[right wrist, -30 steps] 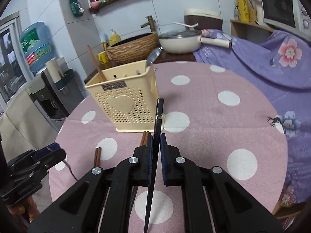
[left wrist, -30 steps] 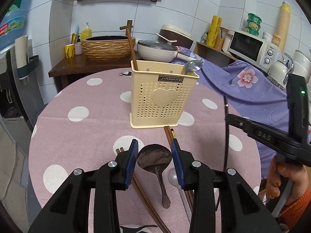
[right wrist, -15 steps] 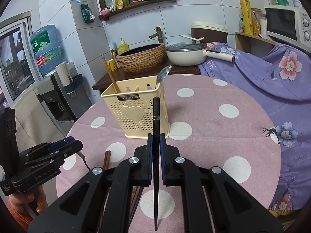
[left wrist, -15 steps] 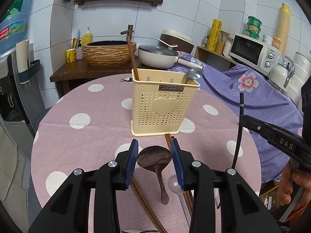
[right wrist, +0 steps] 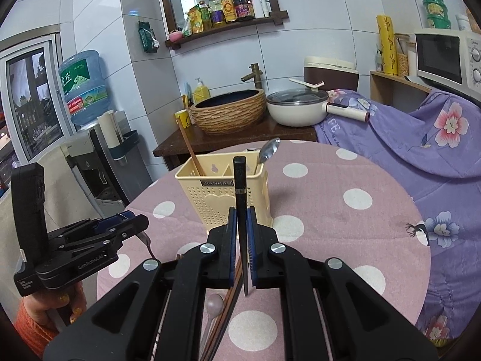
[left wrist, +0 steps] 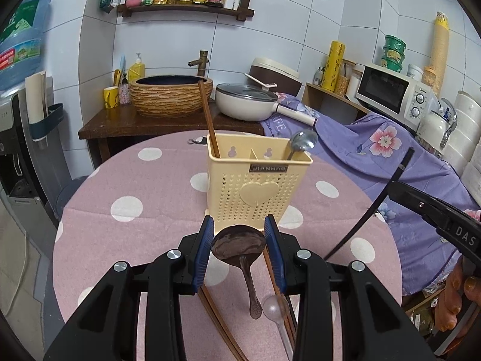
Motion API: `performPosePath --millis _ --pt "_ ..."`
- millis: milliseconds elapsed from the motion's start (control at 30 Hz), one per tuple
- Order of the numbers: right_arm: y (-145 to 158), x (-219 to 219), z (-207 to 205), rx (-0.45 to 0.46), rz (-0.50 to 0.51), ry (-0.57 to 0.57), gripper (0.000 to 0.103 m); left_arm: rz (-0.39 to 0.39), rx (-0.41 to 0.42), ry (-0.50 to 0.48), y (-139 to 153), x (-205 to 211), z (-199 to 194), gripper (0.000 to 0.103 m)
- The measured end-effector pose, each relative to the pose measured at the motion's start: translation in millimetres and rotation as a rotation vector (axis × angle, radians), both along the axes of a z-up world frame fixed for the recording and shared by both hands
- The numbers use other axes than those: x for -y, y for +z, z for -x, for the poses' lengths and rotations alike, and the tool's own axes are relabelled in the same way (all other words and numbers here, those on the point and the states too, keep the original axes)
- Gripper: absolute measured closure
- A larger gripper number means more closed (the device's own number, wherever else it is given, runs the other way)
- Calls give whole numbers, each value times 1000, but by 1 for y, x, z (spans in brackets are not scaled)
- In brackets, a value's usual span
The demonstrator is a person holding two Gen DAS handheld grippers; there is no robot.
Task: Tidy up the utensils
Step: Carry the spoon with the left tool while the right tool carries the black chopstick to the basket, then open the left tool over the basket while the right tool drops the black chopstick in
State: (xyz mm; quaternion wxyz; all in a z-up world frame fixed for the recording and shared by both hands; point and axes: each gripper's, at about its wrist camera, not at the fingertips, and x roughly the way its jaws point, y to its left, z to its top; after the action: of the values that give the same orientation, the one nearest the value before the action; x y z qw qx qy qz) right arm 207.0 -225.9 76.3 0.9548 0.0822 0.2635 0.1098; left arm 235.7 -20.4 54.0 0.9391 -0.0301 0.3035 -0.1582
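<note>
A cream perforated utensil holder stands mid-table; it also shows in the right wrist view. It holds a brown chopstick on the left and a metal spoon on the right. My right gripper is shut on a black chopstick, held upright above the table in front of the holder. My left gripper is open and empty, its jaws either side of a dark wooden spoon lying on the table. Brown chopsticks and a clear plastic spoon lie beside it.
The round table has a pink polka-dot cloth. Behind it stands a wooden counter with a woven basin and a white pot. A purple floral cover drapes furniture on the right, with a microwave above. A water dispenser stands left.
Both grippers have risen and tilted, so the views look more level across the table. The black chopstick has turned upright in my right gripper. The left gripper stays open over the wooden spoon.
</note>
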Motion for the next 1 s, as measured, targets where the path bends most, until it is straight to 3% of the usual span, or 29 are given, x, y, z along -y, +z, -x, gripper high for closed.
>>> performPosePath --millis 200,500,667,800,1000 --pt "37 -6 -12 40 3 31 96 11 39 -3 32 -4 -18 69" --pt "123 -11 -54 121 -6 39 96 30 144 30 117 -5 -68 69" --pt "156 -10 -87 159 -42 -2 96 24 160 71 138 3 -101 69" --pt "152 -17 -112 149 -24 -34 96 -4 140 91 127 11 -120 69" --pt "104 -23 -132 83 1 -48 96 -33 82 98 86 17 -132 69"
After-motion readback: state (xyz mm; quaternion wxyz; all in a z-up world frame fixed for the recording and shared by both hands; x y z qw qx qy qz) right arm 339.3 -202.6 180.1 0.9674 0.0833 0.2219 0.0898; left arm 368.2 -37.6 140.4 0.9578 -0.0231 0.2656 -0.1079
